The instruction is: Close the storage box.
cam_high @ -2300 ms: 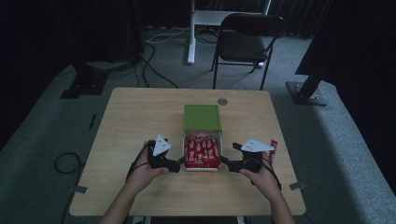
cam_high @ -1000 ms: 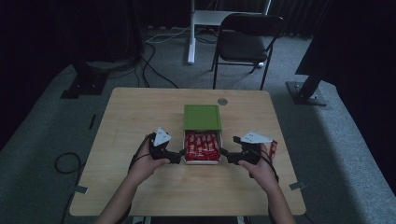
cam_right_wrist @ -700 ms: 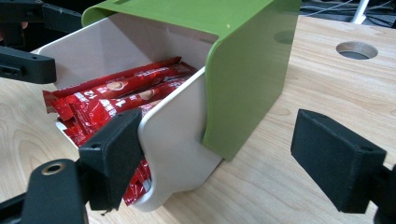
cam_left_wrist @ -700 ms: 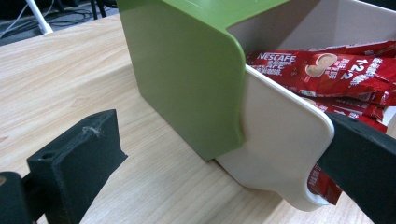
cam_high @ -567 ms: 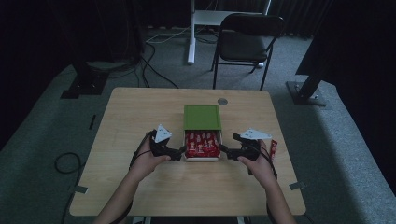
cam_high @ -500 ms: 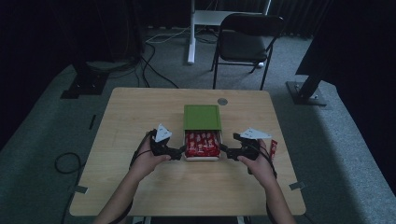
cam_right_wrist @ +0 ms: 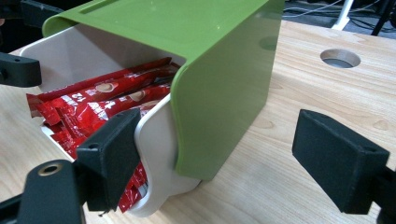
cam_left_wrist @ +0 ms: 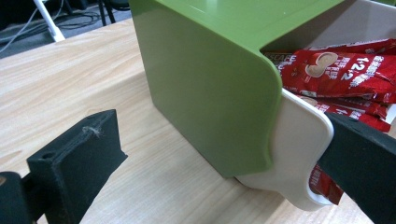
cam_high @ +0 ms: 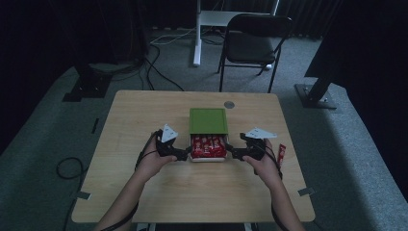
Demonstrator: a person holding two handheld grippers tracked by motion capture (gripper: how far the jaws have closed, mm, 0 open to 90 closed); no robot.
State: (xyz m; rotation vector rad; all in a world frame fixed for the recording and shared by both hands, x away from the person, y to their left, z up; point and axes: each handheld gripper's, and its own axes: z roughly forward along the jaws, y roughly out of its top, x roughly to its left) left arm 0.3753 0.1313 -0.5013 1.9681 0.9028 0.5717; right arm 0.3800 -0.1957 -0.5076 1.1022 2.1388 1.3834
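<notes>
A green box shell [cam_high: 208, 120] stands mid-table with its white drawer [cam_high: 208, 159] slid partly out toward me, packed with red sachets [cam_high: 208, 146]. My left gripper [cam_high: 185, 153] is at the drawer's left side and my right gripper [cam_high: 231, 153] at its right side. In the left gripper view the left gripper [cam_left_wrist: 217, 165] is open around the drawer's corner [cam_left_wrist: 299, 158], one jaw over the sachets [cam_left_wrist: 345, 70]. In the right gripper view the right gripper [cam_right_wrist: 226, 156] is open too, one jaw inside the drawer [cam_right_wrist: 159, 140], the other outside the green shell [cam_right_wrist: 224, 88].
A single red sachet [cam_high: 281, 154] lies on the table right of my right hand. A round hole [cam_high: 229, 104] sits in the tabletop behind the box. A chair [cam_high: 255, 43] and cables stand on the floor beyond the table's far edge.
Both grippers have moved forward, away from me, and the drawer has slid further into the green shell, so less of the sachets shows.
</notes>
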